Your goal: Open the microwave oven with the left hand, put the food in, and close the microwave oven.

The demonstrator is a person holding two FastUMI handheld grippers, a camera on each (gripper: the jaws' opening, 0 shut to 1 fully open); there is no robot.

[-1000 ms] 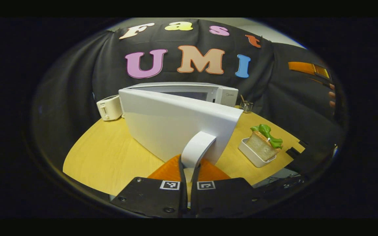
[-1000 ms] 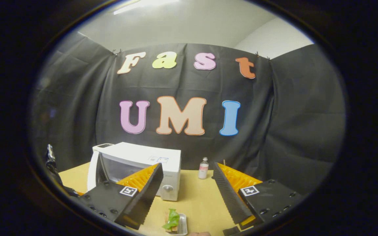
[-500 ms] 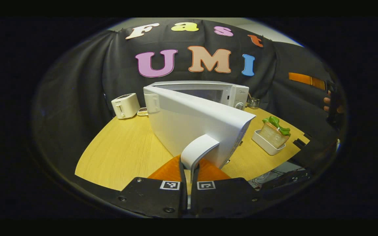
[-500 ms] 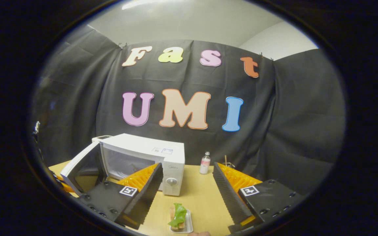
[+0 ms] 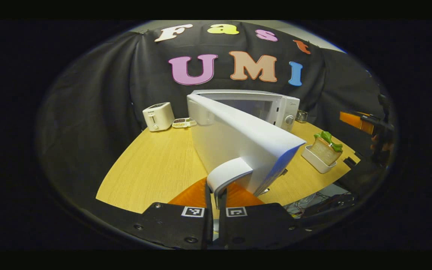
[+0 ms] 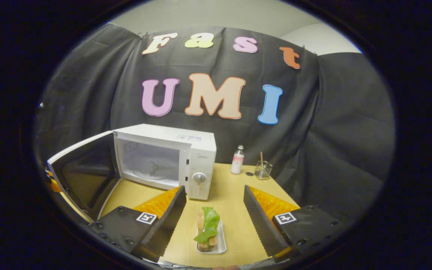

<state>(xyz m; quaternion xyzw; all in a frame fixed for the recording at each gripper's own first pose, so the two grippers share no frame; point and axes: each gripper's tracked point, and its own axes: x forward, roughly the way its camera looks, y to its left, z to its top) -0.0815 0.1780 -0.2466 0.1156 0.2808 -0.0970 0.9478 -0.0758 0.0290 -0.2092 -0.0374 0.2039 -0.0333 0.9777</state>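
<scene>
A white microwave oven [image 6: 171, 157] stands on a round wooden table [image 5: 152, 165] against a black cloth wall. Its door [image 5: 238, 142] is swung wide to the left, leaving the cavity open. In the left gripper view, the left gripper [image 5: 216, 195] is clenched on the door handle [image 5: 228, 173], both fingers appearing to press its sides, though the contact is partly hidden.

In the right gripper view, the right gripper [image 6: 213, 210] hangs above the table with its jaws spread wide and holding nothing. The food [image 6: 208, 228], a sandwich topped with a green leaf, sits in a small white tray [image 6: 221, 243] directly between and below the spread fingers. The tray's long axis runs away from the camera toward the oven, parallel to the fingers. The right gripper is much the nearer to it, so lowering straight down would likely bracket the tray. The open cavity lies ahead and to the left of the tray.

A toaster [image 5: 158, 116], a small bottle [image 6: 237, 160] and a glass cup [image 6: 263, 169] stand well apart.
</scene>
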